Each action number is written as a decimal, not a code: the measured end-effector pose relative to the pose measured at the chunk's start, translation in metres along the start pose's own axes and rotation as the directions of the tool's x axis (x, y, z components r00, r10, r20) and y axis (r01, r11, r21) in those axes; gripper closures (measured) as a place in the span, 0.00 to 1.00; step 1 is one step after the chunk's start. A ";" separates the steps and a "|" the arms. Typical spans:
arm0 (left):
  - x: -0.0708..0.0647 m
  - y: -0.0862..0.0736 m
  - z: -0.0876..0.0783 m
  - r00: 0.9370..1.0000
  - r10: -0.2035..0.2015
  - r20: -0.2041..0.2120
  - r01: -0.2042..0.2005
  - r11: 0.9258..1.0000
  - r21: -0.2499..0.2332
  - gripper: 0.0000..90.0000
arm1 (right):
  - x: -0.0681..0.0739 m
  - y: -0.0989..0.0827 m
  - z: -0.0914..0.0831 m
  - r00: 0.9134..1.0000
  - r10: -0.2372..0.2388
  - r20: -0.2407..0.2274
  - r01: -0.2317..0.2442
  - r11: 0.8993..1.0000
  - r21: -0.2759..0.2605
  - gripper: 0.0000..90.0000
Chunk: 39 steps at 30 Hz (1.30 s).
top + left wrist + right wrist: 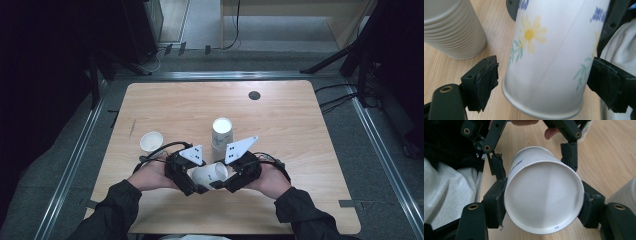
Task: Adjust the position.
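Observation:
A white paper cup [210, 173] with a flower print lies on its side just above the table's near edge, between my two grippers. My right gripper [222, 185] is shut on it. In the right gripper view its pads [496, 202] press both sides of the cup's base end [544, 195]. My left gripper [197, 187] stands open around the cup's other end. In the left gripper view the cup [549, 50] sits between the jaws. The left pad [486, 80] is clearly apart from the cup wall, and the right pad [606, 82] is at its edge.
An upright stack of white ribbed cups [221, 132] stands just behind the grippers and shows close by in the left gripper view [451, 27]. A single open cup [151, 141] stands to the left. A small dark disc [254, 95] sits near the wooden table's [300, 150] far edge.

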<state>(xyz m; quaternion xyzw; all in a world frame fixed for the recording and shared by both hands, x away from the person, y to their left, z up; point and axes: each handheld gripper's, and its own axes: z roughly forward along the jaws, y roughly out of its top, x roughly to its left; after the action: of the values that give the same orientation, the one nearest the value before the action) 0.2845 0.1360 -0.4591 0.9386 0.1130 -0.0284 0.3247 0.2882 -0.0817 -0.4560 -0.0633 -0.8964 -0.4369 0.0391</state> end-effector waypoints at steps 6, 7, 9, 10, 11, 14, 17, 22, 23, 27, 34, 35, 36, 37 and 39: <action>0.000 -0.003 -0.007 1.000 -0.007 -0.006 0.006 0.996 -0.084 0.14 | 0.001 0.002 -0.016 1.000 0.011 -0.004 -0.011 0.998 -0.054 0.39; -0.001 -0.003 -0.009 1.000 -0.010 -0.004 0.009 0.994 -0.105 0.14 | 0.002 0.002 -0.018 1.000 0.012 -0.001 -0.012 0.998 -0.060 0.39; -0.002 -0.003 -0.011 1.000 -0.008 -0.002 0.008 0.992 -0.130 0.14 | 0.003 0.003 -0.022 1.000 0.013 0.003 -0.013 0.998 -0.067 0.39; -0.003 -0.003 -0.012 1.000 -0.007 -0.006 0.007 0.991 -0.137 0.14 | 0.003 0.003 -0.025 1.000 0.014 0.001 -0.014 0.997 -0.074 0.39; -0.003 -0.004 -0.012 1.000 -0.009 -0.006 0.008 0.989 -0.148 0.14 | 0.003 0.003 -0.026 1.000 0.016 0.000 -0.016 0.997 -0.078 0.39; -0.004 -0.005 -0.013 0.999 -0.034 0.019 0.037 0.981 -0.192 0.14 | 0.002 0.004 -0.029 1.000 0.018 -0.011 -0.019 0.995 -0.098 0.39; -0.007 -0.006 -0.013 0.999 -0.039 0.031 0.045 0.973 -0.227 0.14 | 0.003 0.007 -0.029 0.999 0.020 -0.032 -0.023 0.993 -0.117 0.39; -0.012 -0.009 -0.021 0.997 -0.050 0.051 0.063 0.949 -0.310 0.15 | 0.003 0.012 -0.029 0.997 0.020 -0.072 -0.032 0.986 -0.164 0.39; -0.012 -0.009 -0.022 0.997 -0.051 0.058 0.067 0.944 -0.322 0.15 | 0.002 0.013 -0.029 0.997 0.021 -0.081 -0.034 0.984 -0.173 0.39; -0.014 -0.014 -0.029 0.997 -0.055 0.057 0.072 0.928 -0.365 0.17 | -0.001 0.015 -0.030 0.995 0.024 -0.100 -0.043 0.980 -0.196 0.39; -0.013 -0.020 -0.036 0.996 -0.065 0.059 0.083 0.914 -0.396 0.25 | -0.002 0.018 -0.028 0.992 0.025 -0.127 -0.052 0.976 -0.213 0.39; -0.014 -0.021 -0.037 0.997 -0.063 0.055 0.079 0.916 -0.394 0.25 | -0.002 0.018 -0.027 0.991 0.024 -0.130 -0.051 0.976 -0.213 0.39; -0.014 -0.020 -0.037 0.996 -0.065 0.056 0.082 0.917 -0.391 0.26 | -0.002 0.018 -0.027 0.991 0.022 -0.130 -0.050 0.976 -0.212 0.39; -0.014 -0.020 -0.037 0.996 -0.066 0.057 0.083 0.918 -0.388 0.27 | -0.002 0.018 -0.027 0.991 0.022 -0.129 -0.049 0.976 -0.213 0.39; -0.013 -0.020 -0.037 0.996 -0.063 0.057 0.080 0.924 -0.375 0.27 | -0.002 0.018 -0.026 0.991 0.025 -0.130 -0.052 0.977 -0.209 0.39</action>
<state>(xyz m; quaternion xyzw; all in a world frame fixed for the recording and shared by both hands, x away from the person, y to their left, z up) 0.2663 0.1714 -0.4399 0.8533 0.1432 -0.0388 0.4999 0.2937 -0.0913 -0.4261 -0.0568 -0.8391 -0.5322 0.0974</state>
